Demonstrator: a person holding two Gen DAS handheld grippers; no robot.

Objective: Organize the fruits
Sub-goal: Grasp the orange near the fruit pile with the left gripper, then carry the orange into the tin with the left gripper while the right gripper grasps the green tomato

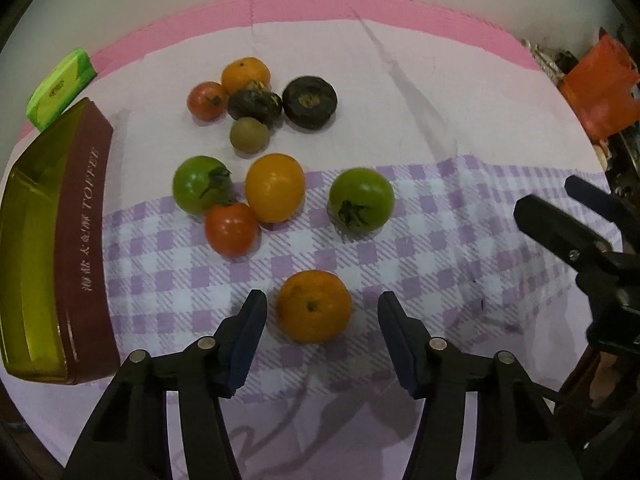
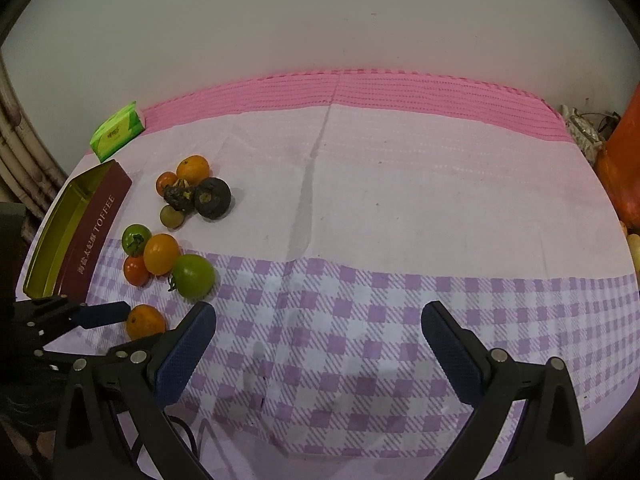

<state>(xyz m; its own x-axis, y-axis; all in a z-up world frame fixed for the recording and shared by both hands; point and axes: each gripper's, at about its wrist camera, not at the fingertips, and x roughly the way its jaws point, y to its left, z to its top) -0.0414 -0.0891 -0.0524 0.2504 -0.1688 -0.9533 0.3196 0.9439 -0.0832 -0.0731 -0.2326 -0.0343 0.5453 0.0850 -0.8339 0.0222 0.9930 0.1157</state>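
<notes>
A small orange lies on the checked cloth between the fingers of my left gripper. A gap shows on both sides of it, so the gripper is open around the fruit. Beyond it lie two green tomatoes, a yellow-orange fruit and a red tomato. Farther back is a cluster with an orange, a red tomato, two dark mangosteens and a small olive fruit. My right gripper hangs open over bare cloth to the right, with nothing between its fingers.
An open gold tin with a maroon side marked TOFFEE stands at the left edge of the table. A green tissue pack lies behind it. A pink mat runs along the back by the wall. Orange clutter sits at the far right.
</notes>
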